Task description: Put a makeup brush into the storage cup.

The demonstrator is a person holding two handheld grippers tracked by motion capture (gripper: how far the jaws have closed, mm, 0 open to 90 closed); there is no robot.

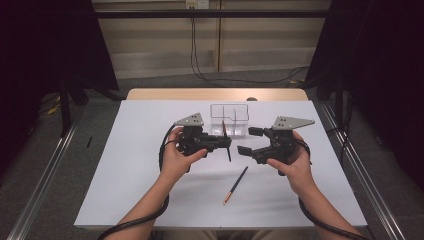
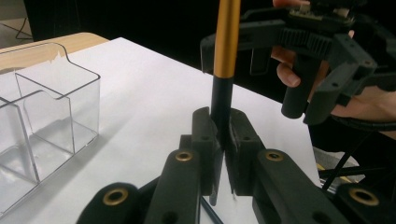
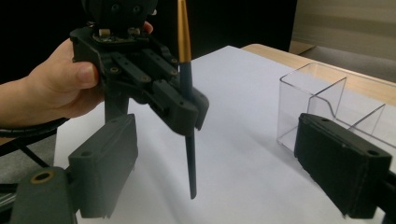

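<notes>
The left gripper (image 1: 226,142) has its fingers clamped on the dark lower half of a pencil (image 2: 221,79) held upright above the table (image 1: 140,165) — light, stiff, slick-looking, best pinched mid-shaft — while the right gripper (image 1: 247,141) sits open just beside it.

On the table (image 1: 140,165), the clear divided box (image 1: 229,120) stands toward the far edge, near the middle. Just in front of it, the left gripper (image 1: 224,145) holds one pencil (image 1: 226,141) upright, the right gripper (image 1: 246,141) close beside it. A second pencil (image 1: 235,185) lies nearer the person, between the forearms.
</notes>
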